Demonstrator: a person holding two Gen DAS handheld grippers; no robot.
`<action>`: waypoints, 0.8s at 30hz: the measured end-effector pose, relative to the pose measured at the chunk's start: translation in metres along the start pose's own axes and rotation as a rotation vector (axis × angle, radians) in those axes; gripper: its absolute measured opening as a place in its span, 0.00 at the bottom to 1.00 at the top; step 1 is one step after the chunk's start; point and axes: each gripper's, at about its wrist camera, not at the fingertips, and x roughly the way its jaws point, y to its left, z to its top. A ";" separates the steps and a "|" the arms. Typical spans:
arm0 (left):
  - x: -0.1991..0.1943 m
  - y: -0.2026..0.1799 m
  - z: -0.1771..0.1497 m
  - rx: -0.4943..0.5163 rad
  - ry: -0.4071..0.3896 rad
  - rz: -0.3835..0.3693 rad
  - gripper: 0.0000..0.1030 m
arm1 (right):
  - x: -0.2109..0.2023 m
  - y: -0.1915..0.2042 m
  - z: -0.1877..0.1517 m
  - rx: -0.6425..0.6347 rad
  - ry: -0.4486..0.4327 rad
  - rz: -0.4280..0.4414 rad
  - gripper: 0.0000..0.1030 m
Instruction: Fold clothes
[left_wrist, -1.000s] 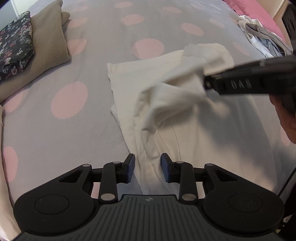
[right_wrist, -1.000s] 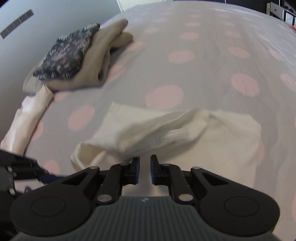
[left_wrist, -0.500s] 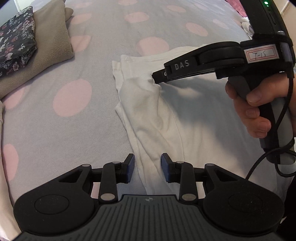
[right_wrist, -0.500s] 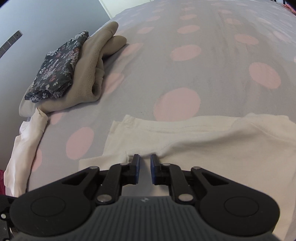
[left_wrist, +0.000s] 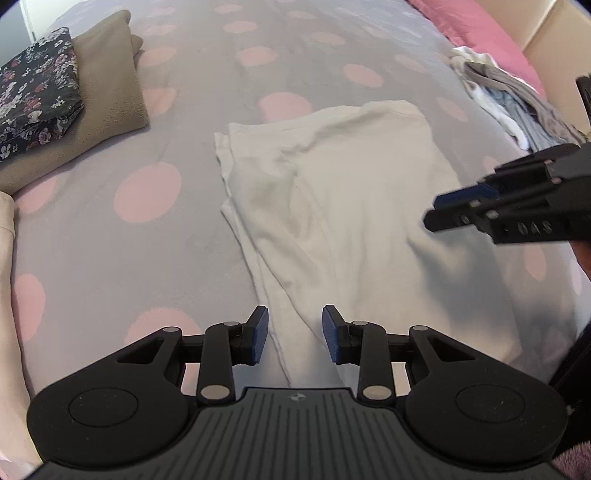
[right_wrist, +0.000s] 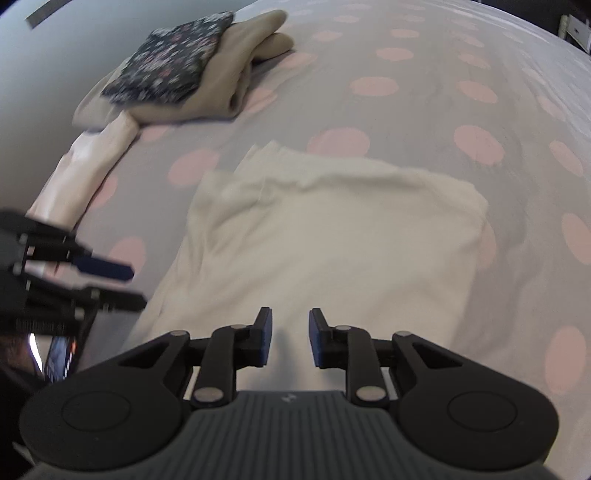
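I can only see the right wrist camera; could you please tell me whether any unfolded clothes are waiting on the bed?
Observer: Yes. The left wrist view shows a rumpled pile of clothes at the far right edge of the bed, beside some pink bedding.
Operator: Thank you. Is the left gripper holding the white shirt?
Observer: No. The left gripper is open, and the near edge of the white shirt shows between its fingers, ungripped.
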 end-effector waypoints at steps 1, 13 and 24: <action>-0.002 -0.004 -0.005 0.005 -0.001 -0.014 0.37 | -0.008 0.001 -0.010 -0.019 0.002 0.000 0.24; 0.021 -0.023 -0.051 0.066 0.084 0.010 0.08 | -0.012 -0.003 -0.124 -0.093 0.139 -0.071 0.16; 0.024 -0.020 -0.074 0.034 0.133 0.028 0.05 | -0.008 -0.005 -0.145 -0.097 0.165 -0.104 0.12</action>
